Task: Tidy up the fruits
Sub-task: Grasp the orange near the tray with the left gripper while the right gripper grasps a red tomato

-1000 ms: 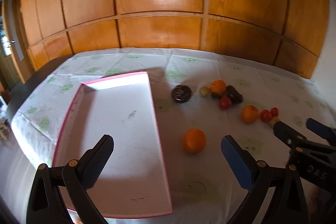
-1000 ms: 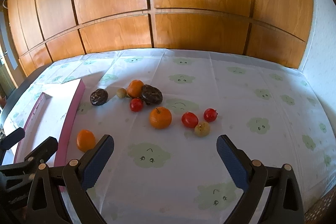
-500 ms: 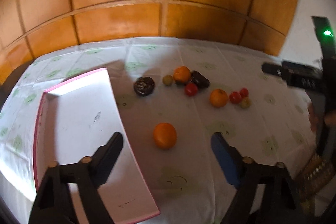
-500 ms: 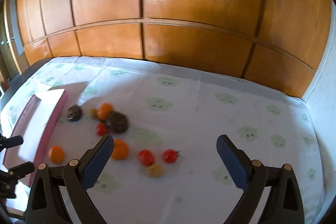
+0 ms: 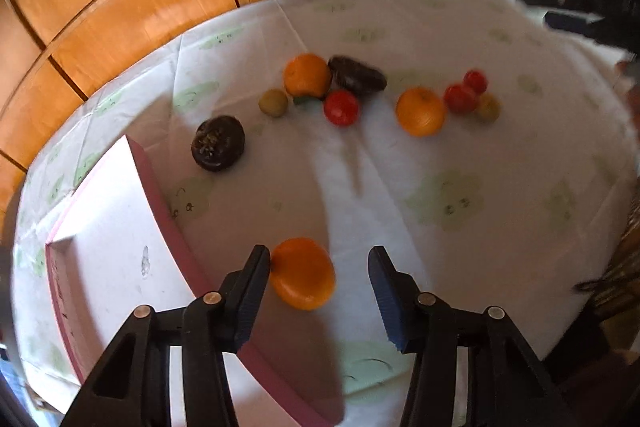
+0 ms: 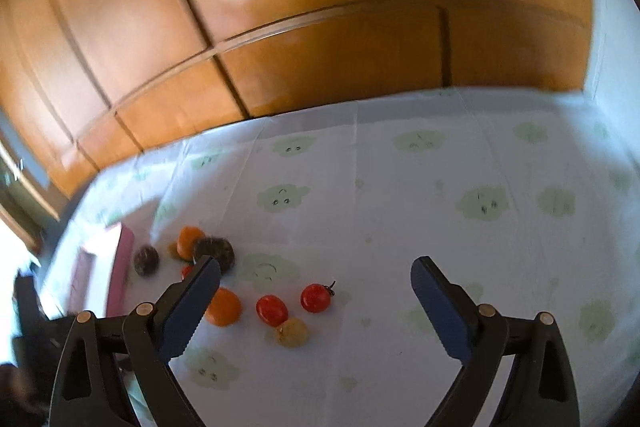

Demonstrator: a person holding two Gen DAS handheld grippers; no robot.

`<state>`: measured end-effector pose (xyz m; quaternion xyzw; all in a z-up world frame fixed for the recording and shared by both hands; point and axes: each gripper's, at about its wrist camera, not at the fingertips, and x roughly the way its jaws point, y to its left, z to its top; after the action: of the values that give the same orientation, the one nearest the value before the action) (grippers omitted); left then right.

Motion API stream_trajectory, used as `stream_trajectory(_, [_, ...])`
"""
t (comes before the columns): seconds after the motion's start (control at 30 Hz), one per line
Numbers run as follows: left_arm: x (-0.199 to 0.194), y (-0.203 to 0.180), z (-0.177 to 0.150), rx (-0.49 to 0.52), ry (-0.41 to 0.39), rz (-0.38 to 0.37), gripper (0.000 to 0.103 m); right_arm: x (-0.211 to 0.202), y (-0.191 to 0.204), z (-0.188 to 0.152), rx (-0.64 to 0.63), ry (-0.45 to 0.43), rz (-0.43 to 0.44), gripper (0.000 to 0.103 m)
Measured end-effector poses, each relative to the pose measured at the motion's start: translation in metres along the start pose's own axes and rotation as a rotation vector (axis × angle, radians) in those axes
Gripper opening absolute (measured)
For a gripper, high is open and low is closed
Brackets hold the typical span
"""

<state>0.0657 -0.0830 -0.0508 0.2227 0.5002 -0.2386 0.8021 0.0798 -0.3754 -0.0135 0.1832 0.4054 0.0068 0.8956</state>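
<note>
Between the blue-padded fingers of the left tool [image 5: 318, 281], a round orange fruit [image 5: 303, 278] is lying on the white desk cover with green cloud faces [image 5: 448, 195]. This tool is pointing steeply down; its jaws have just been closing and are standing half-narrowed, the nine o'clock pad touching or nearly touching the fruit, the three o'clock pad clear of it. At nine o'clock of the fruit, just beside it, a shallow white tray with a pink rim [image 5: 120, 251] is sitting. Toward twelve o'clock, well apart, the other fruits are lying: two dark wrinkled ones, two oranges, red tomatoes, small yellowish ones. The right tool [image 6: 316, 277] is tilting down over the cover, jaws gaping wide and holding nothing, with two red tomatoes [image 6: 272, 309] and a yellowish fruit [image 6: 291, 333] beneath.
</note>
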Motion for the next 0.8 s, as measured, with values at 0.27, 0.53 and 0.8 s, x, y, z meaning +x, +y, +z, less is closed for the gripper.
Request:
stream_trajectory(0.27, [0.008,-0.004,-0.008,0.007,-0.012,0.015,0.034,0.011,-0.017,0.000,0.139,0.043,0.042,0.082])
stream_trajectory(0.53, [0.000,-0.048,-0.029,-0.045,-0.098,-0.078,0.035,0.040,-0.024,-0.014,0.162,0.173,0.002,0.042])
stream_trajectory(0.8, [0.006,-0.051,-0.031,-0.114,-0.140,-0.075,0.035,0.063,-0.031,-0.017,0.236,0.249,0.032,0.039])
